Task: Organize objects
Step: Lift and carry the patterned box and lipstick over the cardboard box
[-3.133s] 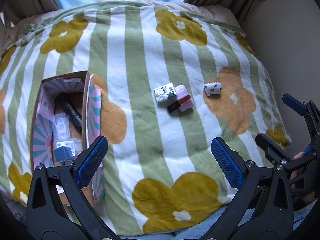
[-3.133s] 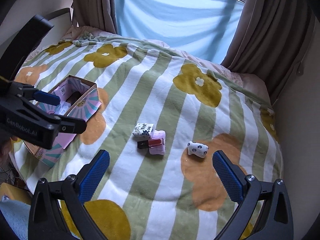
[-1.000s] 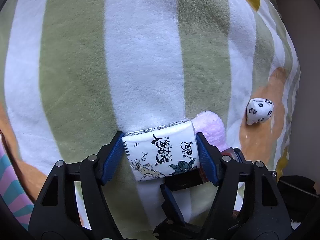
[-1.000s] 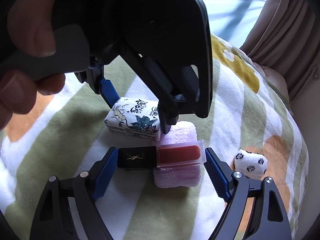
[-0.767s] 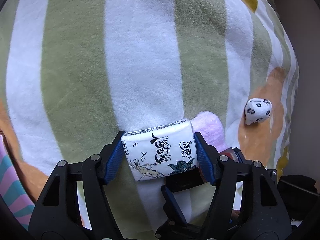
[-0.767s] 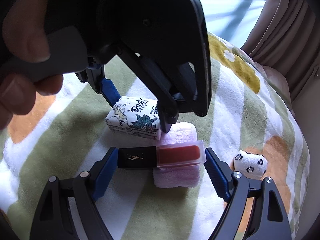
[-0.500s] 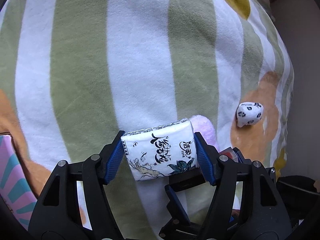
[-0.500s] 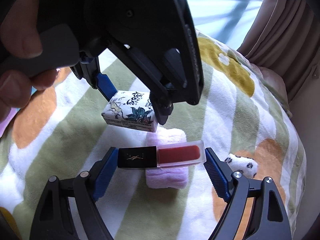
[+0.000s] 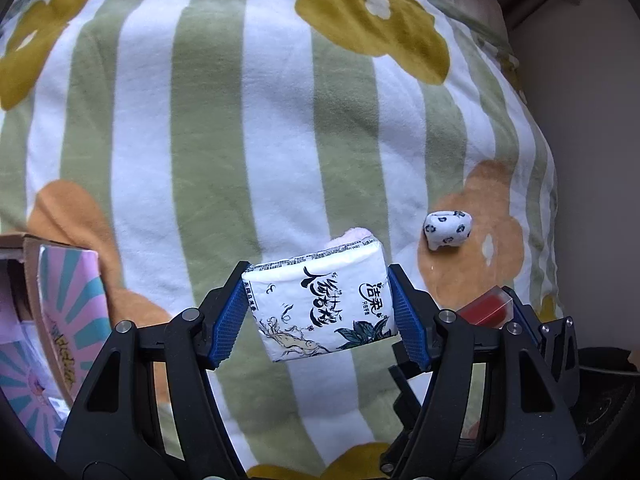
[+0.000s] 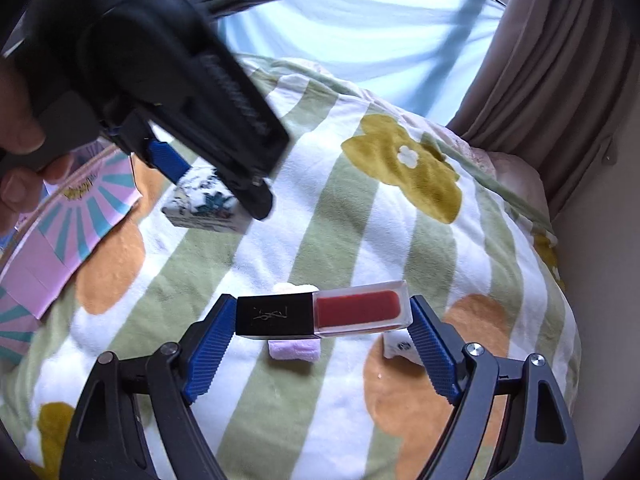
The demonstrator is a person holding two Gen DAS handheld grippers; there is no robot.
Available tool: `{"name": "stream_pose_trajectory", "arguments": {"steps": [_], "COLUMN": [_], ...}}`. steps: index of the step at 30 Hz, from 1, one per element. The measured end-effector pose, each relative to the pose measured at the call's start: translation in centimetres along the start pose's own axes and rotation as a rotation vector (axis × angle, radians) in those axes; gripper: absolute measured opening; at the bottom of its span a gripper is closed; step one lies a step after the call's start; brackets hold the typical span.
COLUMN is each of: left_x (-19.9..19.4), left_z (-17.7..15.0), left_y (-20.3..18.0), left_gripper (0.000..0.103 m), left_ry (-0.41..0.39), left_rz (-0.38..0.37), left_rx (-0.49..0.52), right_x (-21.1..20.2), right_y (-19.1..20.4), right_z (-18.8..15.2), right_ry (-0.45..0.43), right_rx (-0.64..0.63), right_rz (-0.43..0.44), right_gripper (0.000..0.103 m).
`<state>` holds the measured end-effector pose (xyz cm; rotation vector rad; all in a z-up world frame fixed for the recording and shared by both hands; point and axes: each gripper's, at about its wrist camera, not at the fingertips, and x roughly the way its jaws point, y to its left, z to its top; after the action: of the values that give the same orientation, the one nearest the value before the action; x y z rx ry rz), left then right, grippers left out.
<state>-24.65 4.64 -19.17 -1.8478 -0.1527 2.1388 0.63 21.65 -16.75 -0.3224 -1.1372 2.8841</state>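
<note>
Tissue pack (image 9: 320, 304) sat clamped in the left hand-held gripper (image 9: 318, 312) above the striped bed blanket (image 9: 248, 128), patterned box (image 9: 52, 304) to its left. The right hand-held gripper (image 10: 320, 334) gripped a lip gloss (image 10: 322, 314) endwise, pink cloth (image 10: 294, 348) and spotted sock (image 9: 447, 230) lying beyond.

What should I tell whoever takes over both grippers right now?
Left gripper: shut on the tissue pack, lifted off the blanket, near the open box.
Right gripper: shut on the lipstick, held end to end above the blanket.
Left on the blanket: the pink towel and the spotted sock.
Done: both items picked up.
Left: probably put the tissue pack and lipstick in the box, then fetch the towel and sock.
</note>
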Motion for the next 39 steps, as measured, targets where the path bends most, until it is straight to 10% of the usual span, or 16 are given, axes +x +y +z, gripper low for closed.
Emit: {"name": "stream_pose_trajectory", "arguments": {"steps": [26, 39], "left_x": [-14.9, -16.3], "left_z": [-15.5, -21.0], "left_y": [-5.2, -5.0], "left_gripper": [0.064, 0.064], "left_ry": [-0.272, -0.276], "left_rz": [0.173, 0.199], "left_rx": [0.056, 0.011], "right_x": [-14.1, -16.3], "right_y": [-5.2, -1.9], "right_z": [-0.7, 0.3], "right_ry": [0.215, 0.248], "right_rx": [0.427, 0.409], "right_rz": [0.123, 0.107], "right_gripper": [0.082, 0.082]}}
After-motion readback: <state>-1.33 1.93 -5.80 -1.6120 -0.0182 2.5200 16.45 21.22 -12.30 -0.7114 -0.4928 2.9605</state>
